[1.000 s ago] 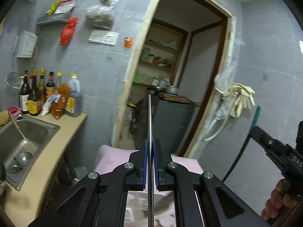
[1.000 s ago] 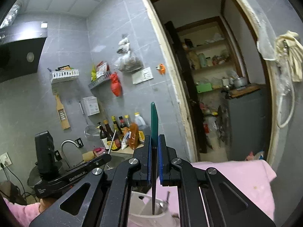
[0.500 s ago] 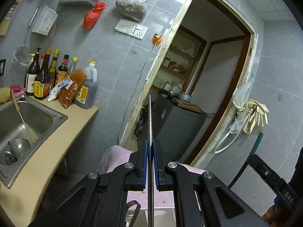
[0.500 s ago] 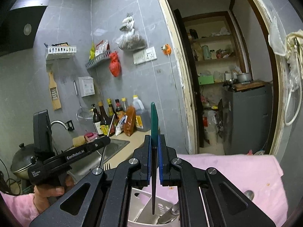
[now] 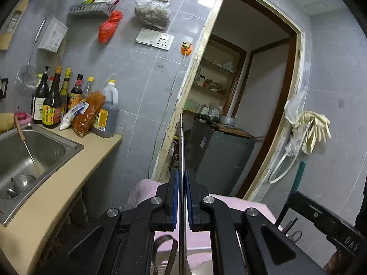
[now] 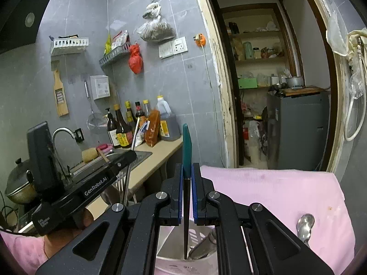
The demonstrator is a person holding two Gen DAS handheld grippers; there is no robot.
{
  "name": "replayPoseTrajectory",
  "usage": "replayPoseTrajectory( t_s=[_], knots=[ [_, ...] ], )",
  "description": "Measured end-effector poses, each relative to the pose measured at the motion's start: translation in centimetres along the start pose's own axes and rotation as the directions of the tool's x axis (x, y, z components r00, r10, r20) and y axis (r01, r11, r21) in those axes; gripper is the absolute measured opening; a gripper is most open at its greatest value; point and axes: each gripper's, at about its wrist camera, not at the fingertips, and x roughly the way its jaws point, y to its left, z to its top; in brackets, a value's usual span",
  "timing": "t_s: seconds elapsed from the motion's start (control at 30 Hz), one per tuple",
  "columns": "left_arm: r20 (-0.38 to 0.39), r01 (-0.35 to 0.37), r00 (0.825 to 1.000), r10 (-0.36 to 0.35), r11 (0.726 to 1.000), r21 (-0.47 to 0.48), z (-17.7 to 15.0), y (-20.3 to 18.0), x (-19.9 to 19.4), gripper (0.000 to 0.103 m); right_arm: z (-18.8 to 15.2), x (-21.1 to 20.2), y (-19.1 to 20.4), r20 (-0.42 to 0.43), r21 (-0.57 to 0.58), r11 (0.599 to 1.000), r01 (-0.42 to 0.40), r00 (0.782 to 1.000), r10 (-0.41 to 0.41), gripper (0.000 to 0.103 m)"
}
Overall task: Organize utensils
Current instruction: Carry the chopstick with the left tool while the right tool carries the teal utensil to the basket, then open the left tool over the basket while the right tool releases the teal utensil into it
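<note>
Left wrist view: the left gripper (image 5: 181,197) is closed on a thin metal rod (image 5: 182,151), seemingly a utensil handle seen edge-on, held upright; its lower end runs out of frame between the fingers, so what kind of utensil it is cannot be told. Below lies a pink cloth (image 5: 231,208). The right gripper's body (image 5: 321,215) sits near at lower right. Risk: the grip is narrow on smooth metal, and the rod may pivot or slip if tilted. The sink (image 5: 34,151) and bottles (image 5: 52,100) stand well to the left, clear of the path.

Right wrist view: the right gripper (image 6: 187,194) is clamped on a green-handled utensil (image 6: 187,146), upright, its dark lower end reaching down into a white holder (image 6: 174,240). A metal handle (image 6: 204,245) already leans in the holder just beside it. Risk: on lowering, the tip may catch that handle or the rim and tip the holder. A spoon (image 6: 304,226) lies on the cloth at right, not yet sorted. The left gripper's body (image 6: 75,183) is close at left; the two tools could collide over the holder.
</note>
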Motion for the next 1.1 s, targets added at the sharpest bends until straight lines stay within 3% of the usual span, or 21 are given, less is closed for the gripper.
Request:
replayPoseTrajectory(
  t_s=[0.17, 0.37, 0.67, 0.73, 0.8, 0.87, 0.97, 1.1],
  knots=[
    [0.035, -0.014, 0.999, 0.012, 0.999, 0.041, -0.5, -0.9, -0.9, 0.007, -0.6, 0.1, -0.1, -0.011, 0.002, 1.0, -0.004, 1.0, 0.004, 0.006],
    [0.043, -0.009, 0.999, 0.008, 1.0, 0.014, -0.4, -0.7, -1.5, 0.007, -1.2, 0.0, -0.1, -0.021, 0.007, 1.0, -0.013, 1.0, 0.013, 0.006],
    [-0.065, 0.026, 0.998, -0.021, 0.997, 0.075, -1.4, -0.3, -3.0, 0.007, -1.7, -0.2, -0.7, -0.064, 0.032, 0.999, -0.029, 0.997, 0.031, 0.007],
    [-0.099, 0.036, 0.995, -0.026, 0.994, 0.106, -1.7, -0.6, -3.4, 0.007, -1.6, -0.5, -0.8, -0.069, 0.038, 0.999, -0.031, 0.997, 0.033, 0.009],
    [-0.116, 0.044, 0.993, -0.029, 0.991, 0.127, -1.6, -0.9, -4.3, 0.007, -1.3, -1.1, -1.0, -0.063, 0.044, 0.998, -0.038, 0.997, 0.041, 0.022],
    [-0.142, 0.047, 0.989, -0.029, 0.991, 0.126, -1.4, -1.0, -4.7, 0.008, -0.8, -1.8, -1.1, -0.052, 0.049, 0.998, -0.049, 0.997, 0.052, 0.028],
    [-0.178, 0.05, 0.984, -0.029, 0.992, 0.112, -1.1, -1.2, -5.1, 0.019, -0.1, -3.1, -1.3, -0.04, 0.049, 0.997, -0.056, 0.998, 0.058, 0.029],
    [-0.19, 0.047, 0.981, -0.029, 0.995, 0.091, -0.7, -2.1, -6.1, 0.047, 1.1, -5.9, -2.4, -0.003, 0.045, 0.999, -0.03, 1.0, 0.03, 0.048]
  ],
)
